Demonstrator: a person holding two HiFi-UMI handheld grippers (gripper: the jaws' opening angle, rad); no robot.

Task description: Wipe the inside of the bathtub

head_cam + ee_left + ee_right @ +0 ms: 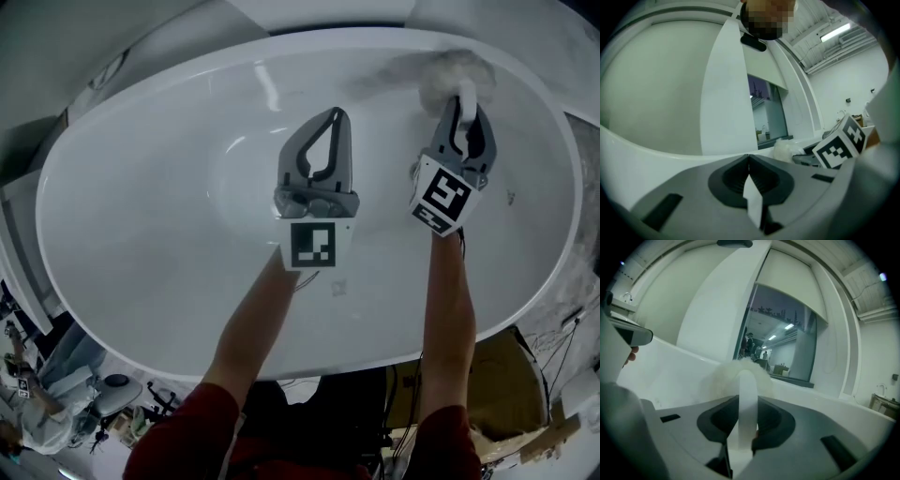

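The white oval bathtub [122, 234] fills the head view. My right gripper [465, 101] is at the tub's far right side, shut on the white handle [746, 394] of a fluffy white brush [457, 73]. The brush head [723, 375] presses against the far inner wall just under the rim and looks blurred. My left gripper [335, 114] hovers over the middle of the basin, shut, its jaws meeting at the tips [749, 157] with nothing held. The right gripper's marker cube [840, 144] and the brush [786, 149] show at the right of the left gripper view.
Beyond the tub's near rim, floor clutter [94, 403] lies at the lower left, and a cardboard box [511, 375] with cables at the lower right. A dark window [783, 343] is set in the wall behind the tub.
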